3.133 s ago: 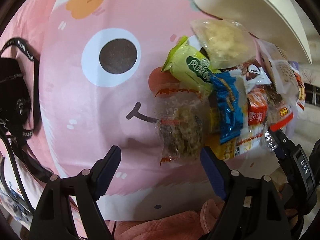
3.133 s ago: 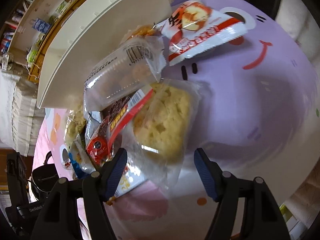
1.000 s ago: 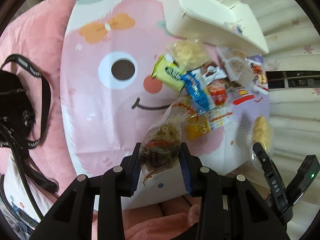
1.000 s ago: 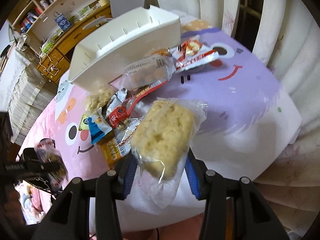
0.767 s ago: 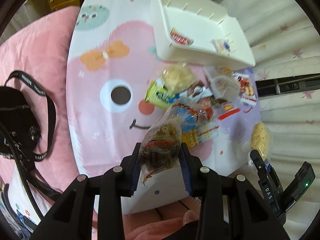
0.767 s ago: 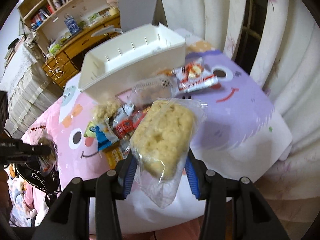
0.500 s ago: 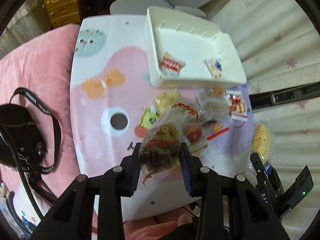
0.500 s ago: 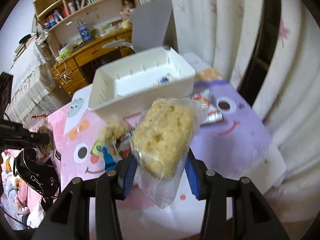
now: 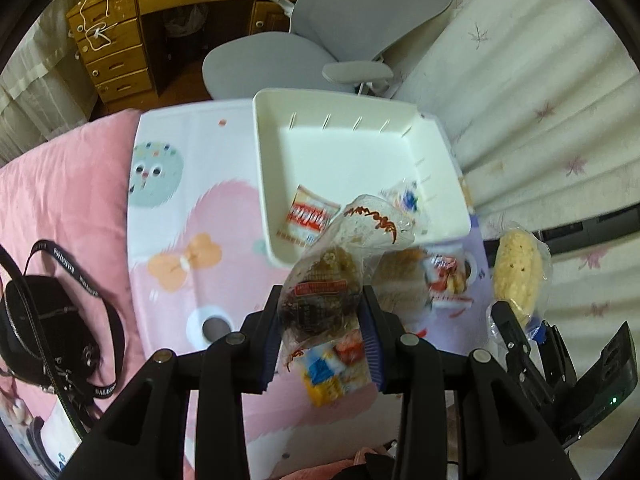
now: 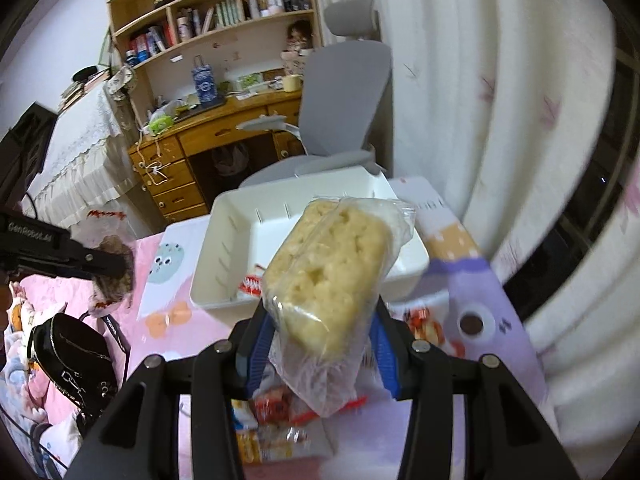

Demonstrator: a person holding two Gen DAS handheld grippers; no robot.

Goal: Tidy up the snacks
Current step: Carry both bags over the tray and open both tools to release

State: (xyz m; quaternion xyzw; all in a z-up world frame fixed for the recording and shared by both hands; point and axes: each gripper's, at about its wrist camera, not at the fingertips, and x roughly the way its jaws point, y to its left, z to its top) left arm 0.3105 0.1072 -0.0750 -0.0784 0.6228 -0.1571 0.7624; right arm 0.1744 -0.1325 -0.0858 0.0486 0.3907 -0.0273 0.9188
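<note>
Holding, left gripper (image 9: pixel 322 330): pads pressed on one clear packet of dark brown snack with a red label (image 9: pixel 320 292), lifted above the table.
Holding, right gripper (image 10: pixel 320 344): clamped on one clear-wrapped pale yellow puffed rice cake (image 10: pixel 328 276), raised in front of the bin.
Bin: one white rectangular plastic bin (image 9: pixel 272 168) on the far side of the table, upright.
In the bin: two packets, one red-and-white wrapper (image 9: pixel 306 216) and one small clear packet with blue print (image 9: pixel 406 200).
Loose snacks: a blurred pile of wrapped snacks (image 9: pixel 424 280) on the cloth just beside the bin; count unclear.
Surface: table under a pink and purple cartoon-face cloth (image 9: pixel 180 208).
Room: one grey office chair (image 9: pixel 340 32), one wooden desk (image 9: pixel 132 28), cream curtains (image 10: pixel 480 100), one black strap bag (image 9: pixel 44 328) on pink bedding.
</note>
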